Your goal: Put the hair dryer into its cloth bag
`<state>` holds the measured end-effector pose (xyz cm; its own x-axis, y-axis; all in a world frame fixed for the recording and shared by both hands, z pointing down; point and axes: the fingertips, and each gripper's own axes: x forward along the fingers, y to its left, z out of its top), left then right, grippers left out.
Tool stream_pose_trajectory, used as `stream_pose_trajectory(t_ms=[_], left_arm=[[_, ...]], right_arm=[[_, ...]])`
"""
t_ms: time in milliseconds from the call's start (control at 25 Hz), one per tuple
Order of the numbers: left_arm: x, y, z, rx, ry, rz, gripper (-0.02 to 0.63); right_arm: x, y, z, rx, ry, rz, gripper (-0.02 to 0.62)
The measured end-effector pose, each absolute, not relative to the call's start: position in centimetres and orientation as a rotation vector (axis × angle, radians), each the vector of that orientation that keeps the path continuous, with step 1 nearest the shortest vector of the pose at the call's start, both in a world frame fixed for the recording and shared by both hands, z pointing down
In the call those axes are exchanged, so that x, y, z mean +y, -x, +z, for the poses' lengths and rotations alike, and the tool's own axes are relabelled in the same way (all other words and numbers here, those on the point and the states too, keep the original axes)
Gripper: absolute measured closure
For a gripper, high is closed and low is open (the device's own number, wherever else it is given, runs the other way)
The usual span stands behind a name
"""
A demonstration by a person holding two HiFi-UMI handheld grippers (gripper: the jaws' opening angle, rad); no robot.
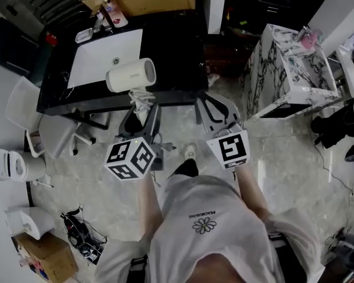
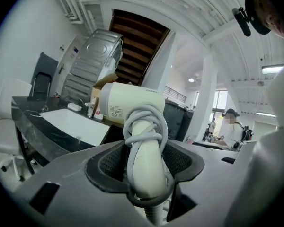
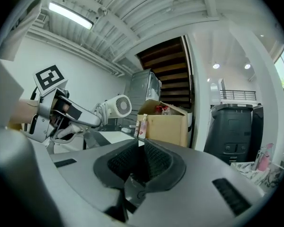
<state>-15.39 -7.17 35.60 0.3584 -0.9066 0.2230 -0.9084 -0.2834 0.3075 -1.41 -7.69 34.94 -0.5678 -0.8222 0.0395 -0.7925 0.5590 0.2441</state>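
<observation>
Hair dryer (image 1: 131,75) is held upper left of centre in the head view, before the black table (image 1: 177,52); left gripper (image 1: 144,108) clamps its handle (image 2: 149,176), right gripper (image 3: 141,163) beside it is closed, empty; white cord (image 2: 145,136) wraps the handle

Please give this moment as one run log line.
left tool: shut on hair dryer | right tool: shut, empty | cord: wrapped round dryer | near black table

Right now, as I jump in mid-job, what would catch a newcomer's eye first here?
The white hair dryer stands out, gripped by its cord-wrapped handle in the left tool above the black table's near edge. The right tool beside it is shut and empty. A flat white sheet lies on the table beyond.
</observation>
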Motion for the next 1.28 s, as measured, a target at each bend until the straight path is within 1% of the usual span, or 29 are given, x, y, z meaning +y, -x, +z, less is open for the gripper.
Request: stream_pose_trajectory(t_ms=[280,440,600,960,1000,1080,1120,1280], left_arm=[[-15.5,18.0,34.6,-1.575,-2.280,0.006,0.364],[-18.0,18.6,35.1,-1.576,-2.257,0.023,0.364],[-19.5,17.9,35.9,-1.569,-2.228,0.060,0.364],[-20.2,16.9,36.5,-1.656,-2.180,0.128,0.364],[-20.2,16.9,36.5,-1.663,-2.174,0.131,0.364],[-20.1,16.9,36.6,-1.680,-2.162,0.132,0.364],[-20.0,17.0,36.6,-1.688,-2.156,0.132,0.364],[-19.5,17.2,36.8,-1.716,-2.134,0.133,0.364]], right_arm=[[-16.0,3.4,35.5,-2.603,-1.387,-0.221,0.580],[-18.7,3.5,35.9,-2.563,-1.354,-0.245,0.580],[-20.6,3.0,36.4,-2.565,-1.328,-0.199,0.580],[-21.7,4.4,37.8,-2.531,-0.957,-0.306,0.580],[-21.6,4.8,38.1,-2.537,-0.911,-0.303,0.573],[-21.4,5.6,39.1,-2.541,-0.787,-0.309,0.502],[-21.3,6.0,39.6,-2.524,-0.716,-0.331,0.488],[-20.6,6.9,43.0,-2.384,-0.456,-0.420,0.485]])
